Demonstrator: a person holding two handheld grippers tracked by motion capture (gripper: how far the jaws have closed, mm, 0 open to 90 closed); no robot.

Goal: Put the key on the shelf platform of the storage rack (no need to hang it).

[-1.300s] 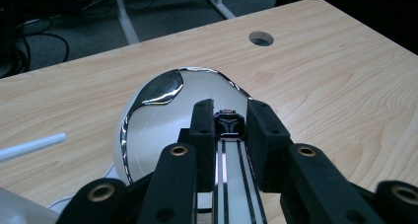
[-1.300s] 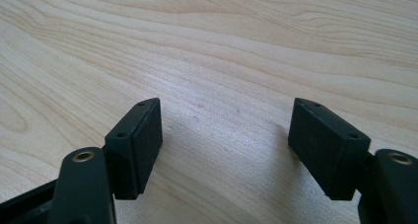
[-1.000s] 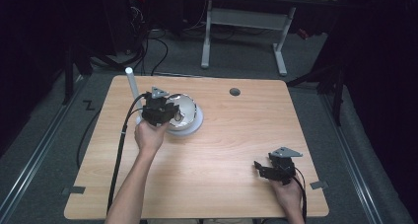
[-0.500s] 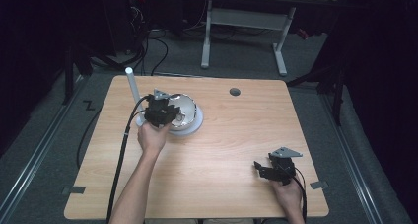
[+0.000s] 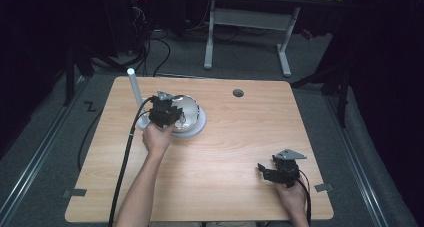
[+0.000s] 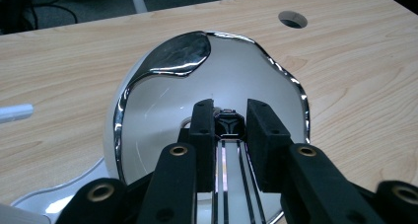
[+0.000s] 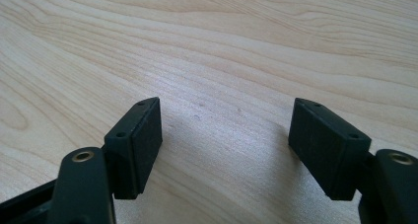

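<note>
We see a shiny metal bowl (image 5: 186, 112) sitting on a white plate (image 5: 197, 129) at the far left of the wooden worktop (image 5: 230, 152). Nothing lies inside the bowl that we can make out; its polished wall mirrors the jaws. The left hand-held gripper (image 6: 227, 130) reaches into it, jaws drawn close with a narrow gap between them, and we cannot tell whether they pinch the bowl's rim. A white upright tube (image 5: 134, 89) stands just beside the plate. Near the front right corner, the right hand-held gripper (image 7: 226, 145) rests low over bare wood, jaws spread wide apart. We read no labels or writing anywhere.
</note>
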